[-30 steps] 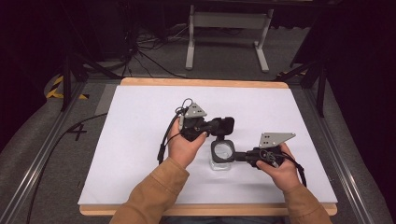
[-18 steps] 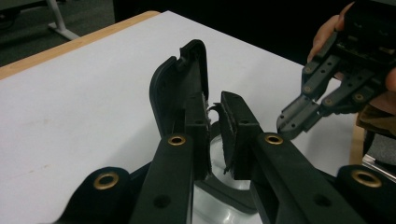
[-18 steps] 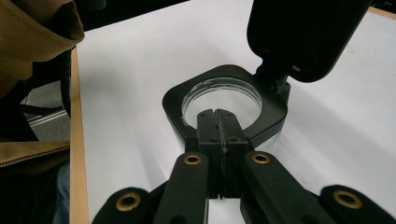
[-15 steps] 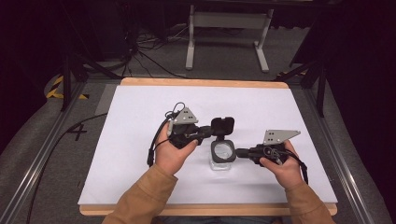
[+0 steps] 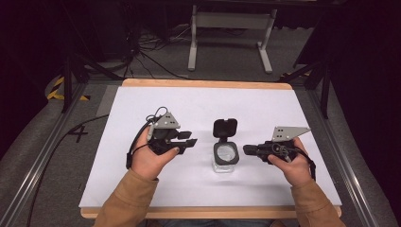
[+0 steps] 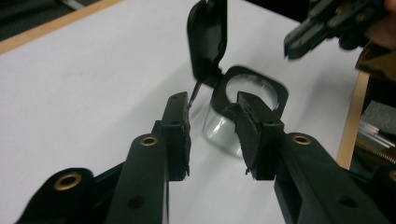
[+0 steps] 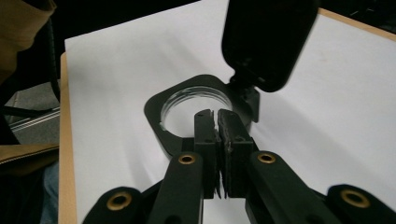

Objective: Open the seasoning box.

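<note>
Right gripper view shows right tool (image 7: 216, 113) together at the jar (image 7: 194, 109); left tool (image 6: 212, 109) apart, empty.

Clear glossy jar (image 5: 225, 163) — matt black plastic lid (image 5: 225, 127)

Left gripper (image 5: 189, 140), held level in the left hand (image 5: 153, 158), jaws just opened with nothing between them; right gripper (image 5: 247, 150), in the right hand (image 5: 293, 165), jaws nearly together.
</note>
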A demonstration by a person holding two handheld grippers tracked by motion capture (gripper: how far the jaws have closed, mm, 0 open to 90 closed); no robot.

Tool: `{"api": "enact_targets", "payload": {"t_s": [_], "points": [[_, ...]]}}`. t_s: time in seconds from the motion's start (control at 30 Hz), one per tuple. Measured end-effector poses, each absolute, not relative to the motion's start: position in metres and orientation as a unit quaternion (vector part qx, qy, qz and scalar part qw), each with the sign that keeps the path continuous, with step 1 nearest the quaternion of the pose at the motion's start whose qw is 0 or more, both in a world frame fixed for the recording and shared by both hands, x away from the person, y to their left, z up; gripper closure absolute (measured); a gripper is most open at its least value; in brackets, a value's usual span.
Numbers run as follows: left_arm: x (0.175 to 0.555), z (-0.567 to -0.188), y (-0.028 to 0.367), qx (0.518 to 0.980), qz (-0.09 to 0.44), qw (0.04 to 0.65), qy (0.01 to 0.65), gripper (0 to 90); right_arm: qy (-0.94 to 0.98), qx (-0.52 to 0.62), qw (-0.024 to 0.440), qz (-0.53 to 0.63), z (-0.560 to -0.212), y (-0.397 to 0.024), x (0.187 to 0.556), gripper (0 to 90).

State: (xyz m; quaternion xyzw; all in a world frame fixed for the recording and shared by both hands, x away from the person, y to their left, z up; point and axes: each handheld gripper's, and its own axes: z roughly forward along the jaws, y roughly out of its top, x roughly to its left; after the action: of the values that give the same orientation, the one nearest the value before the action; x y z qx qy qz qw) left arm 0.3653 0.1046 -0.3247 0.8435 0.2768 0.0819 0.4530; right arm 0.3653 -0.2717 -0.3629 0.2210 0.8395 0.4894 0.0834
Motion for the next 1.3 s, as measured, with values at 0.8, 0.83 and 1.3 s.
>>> {"api": "enact_targets", "payload": {"t_s": [0.8,0.83,1.3], "points": [[0.374,-0.38,0.196,0.862,0.084,0.351,0.357,45.1,0.845,0.354,0.124,0.381,-0.365,-0.337,0.384,47.9],[0.377,-0.386,0.198,0.861,0.083,0.349,0.36,44.4,0.845,0.359,0.125,0.376,-0.368,-0.34,0.385,47.1],[0.398,-0.423,0.218,0.853,0.104,0.348,0.375,37.3,0.832,0.417,0.127,0.344,-0.409,-0.377,0.405,43.6]]}}
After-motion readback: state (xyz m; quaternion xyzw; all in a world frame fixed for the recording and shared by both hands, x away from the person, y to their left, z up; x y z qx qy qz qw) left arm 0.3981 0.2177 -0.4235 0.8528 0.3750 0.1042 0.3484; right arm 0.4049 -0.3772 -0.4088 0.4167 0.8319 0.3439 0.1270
